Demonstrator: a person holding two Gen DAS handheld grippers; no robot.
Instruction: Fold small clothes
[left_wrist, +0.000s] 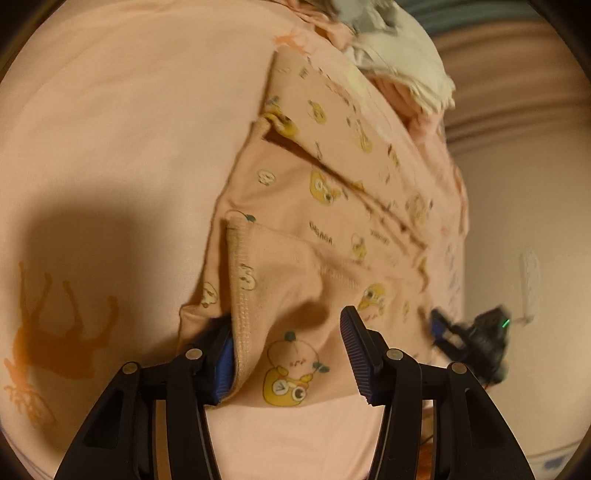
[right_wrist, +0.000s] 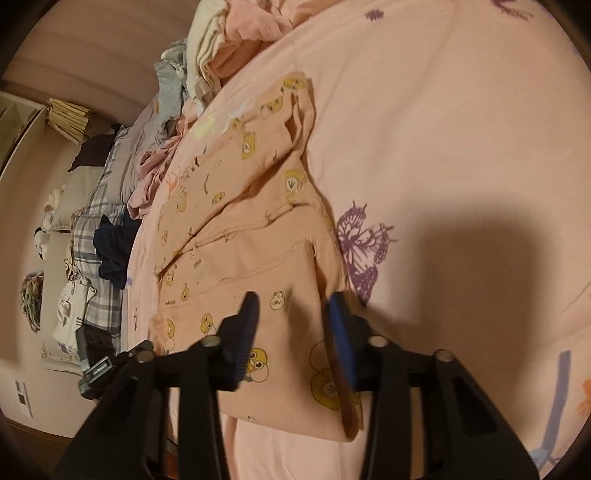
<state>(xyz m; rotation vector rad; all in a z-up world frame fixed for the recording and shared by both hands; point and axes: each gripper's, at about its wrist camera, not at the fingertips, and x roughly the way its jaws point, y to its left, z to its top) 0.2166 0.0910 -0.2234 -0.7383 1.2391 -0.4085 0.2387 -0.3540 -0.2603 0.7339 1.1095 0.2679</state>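
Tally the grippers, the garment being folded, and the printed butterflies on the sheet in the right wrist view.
Grippers: 2, right gripper and left gripper
Peach cartoon-print garment: 1
Purple butterfly print: 1
Total: 4

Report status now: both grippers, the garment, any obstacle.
Left gripper open, straddling garment's hem. Right gripper open over printed peach garment, partly folded on bedsheet. Clothes pile beyond, not blocking.

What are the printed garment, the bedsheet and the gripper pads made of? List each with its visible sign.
Printed garment: looks like soft knit cotton, matte; stitched hems and limp folds show.
Bedsheet: smooth woven cloth, probably cotton, matte with printed motifs; the weave is too fine to confirm.
Pads on the left gripper: blue, ribbed, probably rubber, on black plastic-looking fingers.
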